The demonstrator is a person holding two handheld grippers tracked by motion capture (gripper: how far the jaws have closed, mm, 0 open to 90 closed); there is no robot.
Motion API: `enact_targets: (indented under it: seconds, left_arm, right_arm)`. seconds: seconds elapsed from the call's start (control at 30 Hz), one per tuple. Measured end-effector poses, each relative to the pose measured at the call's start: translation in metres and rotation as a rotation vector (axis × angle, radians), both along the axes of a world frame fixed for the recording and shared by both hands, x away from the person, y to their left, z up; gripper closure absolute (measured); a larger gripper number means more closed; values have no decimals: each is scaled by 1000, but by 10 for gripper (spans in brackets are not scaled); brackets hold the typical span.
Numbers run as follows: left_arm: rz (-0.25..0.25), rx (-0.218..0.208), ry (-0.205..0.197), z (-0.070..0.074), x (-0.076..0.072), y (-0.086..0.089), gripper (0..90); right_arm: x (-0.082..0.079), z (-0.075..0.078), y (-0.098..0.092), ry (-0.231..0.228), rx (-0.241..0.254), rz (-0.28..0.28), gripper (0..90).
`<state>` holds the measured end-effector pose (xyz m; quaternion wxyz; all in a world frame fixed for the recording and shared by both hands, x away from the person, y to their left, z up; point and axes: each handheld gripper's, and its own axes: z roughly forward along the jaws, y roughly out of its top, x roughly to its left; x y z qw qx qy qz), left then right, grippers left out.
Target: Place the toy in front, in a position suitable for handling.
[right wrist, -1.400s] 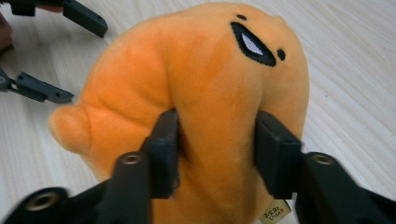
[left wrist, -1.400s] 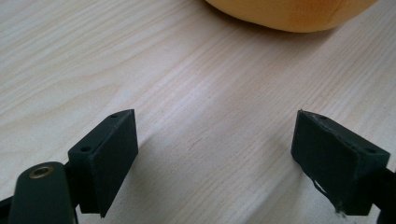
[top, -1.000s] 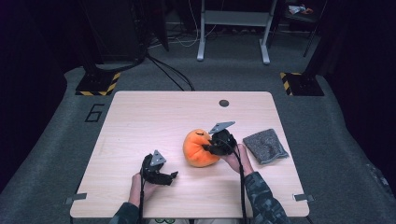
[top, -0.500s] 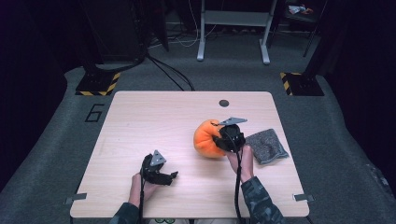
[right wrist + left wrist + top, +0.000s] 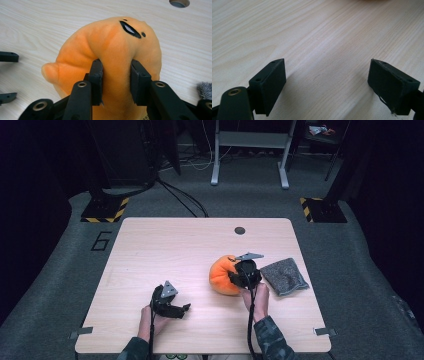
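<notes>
orange plush toy [image 5: 223,275] carried rightward toward grey cloth [image 5: 284,276], right gripper [image 5: 115,75] jaws just easing open, still pinching it

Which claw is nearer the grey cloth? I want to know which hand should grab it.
The right. The right claw sits just left of the grey cloth, pinching the orange plush toy. The left claw rests open, farther off toward the table's near left.
</notes>
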<state>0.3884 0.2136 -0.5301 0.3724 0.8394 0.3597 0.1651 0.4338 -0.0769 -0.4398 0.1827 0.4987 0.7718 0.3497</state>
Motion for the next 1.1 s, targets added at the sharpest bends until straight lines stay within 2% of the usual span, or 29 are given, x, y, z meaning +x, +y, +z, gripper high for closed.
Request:
enact_targets:
  seconds: [0.17,0.33,0.43,0.47,0.5,0.57,0.7,0.8,0.83,1.0,1.1]
  left_arm:
    - [-1,-1,0,0,0,0,149]
    - [0,-1,-1,0,0,0,149]
    - [0,-1,0,0,0,0,149]
    - [0,0,0,0,0,0,149]
    - [0,0,0,0,0,0,149]
    - [0,-1,0,0,0,0,149]
    - [-1,-1,0,0,0,0,149]
    - [0,0,-1,0,0,0,149]
    - [0,0,-1,0,0,0,149]
    - [-1,-1,0,0,0,0,149]
    - [-1,0,0,0,0,0,149]
  right_arm:
    - [-1,-5,-1,1,-10,1,610]
    - [1,-5,-5,-6,-15,42,445]
    - [1,-1,-9,-8,-17,70,376]
    - [2,0,-10,-29,-26,84,342]
    - [2,2,-11,-27,-34,99,315]
    - [2,6,-14,-34,-46,132,293]
    - [8,17,-29,-64,-50,264,248]
    - [14,22,-34,-65,-61,302,171]
    - [17,23,-37,-72,-71,332,149]
    - [32,22,-40,-37,-101,437,78]
    - [40,19,-37,-14,-121,499,73]
